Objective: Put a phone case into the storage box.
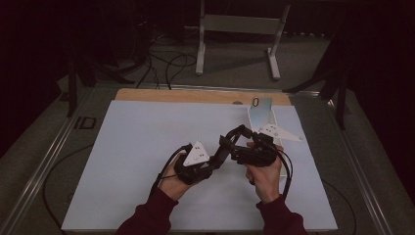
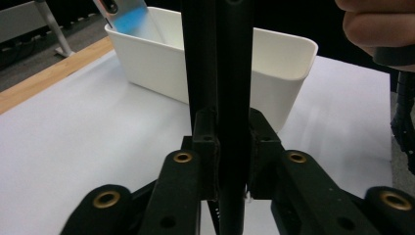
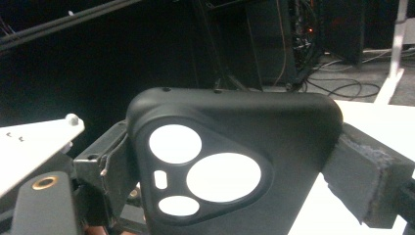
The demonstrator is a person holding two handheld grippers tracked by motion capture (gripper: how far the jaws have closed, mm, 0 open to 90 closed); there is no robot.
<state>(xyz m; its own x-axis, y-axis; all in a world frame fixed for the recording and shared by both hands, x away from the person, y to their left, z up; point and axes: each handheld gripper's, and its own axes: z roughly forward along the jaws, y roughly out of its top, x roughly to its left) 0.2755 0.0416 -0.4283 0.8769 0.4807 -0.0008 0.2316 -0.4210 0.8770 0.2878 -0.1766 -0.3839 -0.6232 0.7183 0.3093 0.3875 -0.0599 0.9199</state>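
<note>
A black phone case (image 3: pixel 235 127) with camera cut-outs hangs in the air between both grippers, above the white table mat (image 1: pixel 147 147). My right gripper (image 3: pixel 235 166) spans its width; a grey pad (image 3: pixel 362 171) presses on its right edge, and the other finger is hidden behind the case. My left gripper (image 2: pixel 232 142) clamps the same case (image 2: pixel 230 73) edge-on, with a jaw tight against each face. In the high view the left gripper (image 1: pixel 222 149) and the right gripper (image 1: pixel 237 133) meet near the table's middle right, a hand on each.
A white bin (image 1: pixel 262 120) stands at the back right of the mat, just behind the grippers, with a bluish flat item (image 2: pixel 125 14) leaning in it. A wooden table strip (image 1: pixel 195 95) runs along the far edge. Cables lie on the floor beyond.
</note>
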